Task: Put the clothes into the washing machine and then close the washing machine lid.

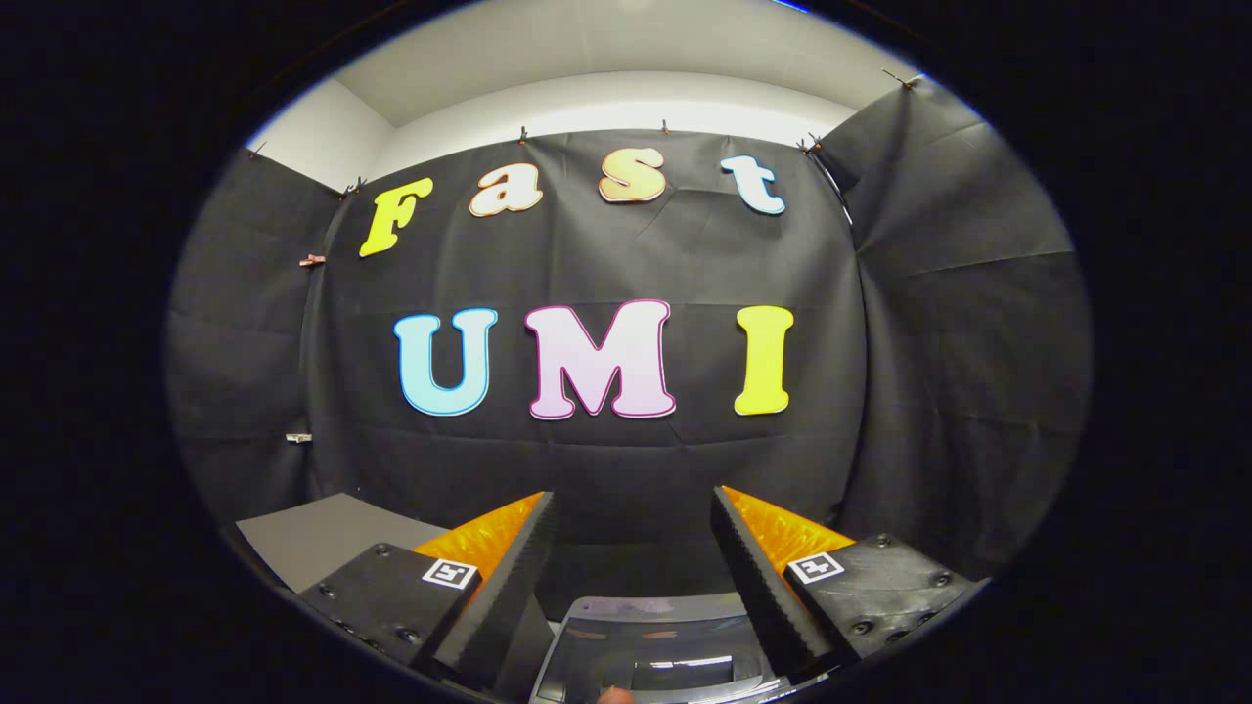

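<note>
My gripper is held high and level, pointing at the booth's black back wall. Its two fingers stand wide apart with nothing between them, so it is open. Below and between the fingers I see the top of the washing machine, a grey glossy panel that looks like its lid; whether it is up or down I cannot tell. A small pale spot, maybe a fingertip, shows at the near edge of that panel. Any clothes are hidden from me.
A grey flat surface, like a table top, lies to the left of the left finger. The black cloth wall closes the booth ahead and on both sides, some way beyond the fingertips.
</note>
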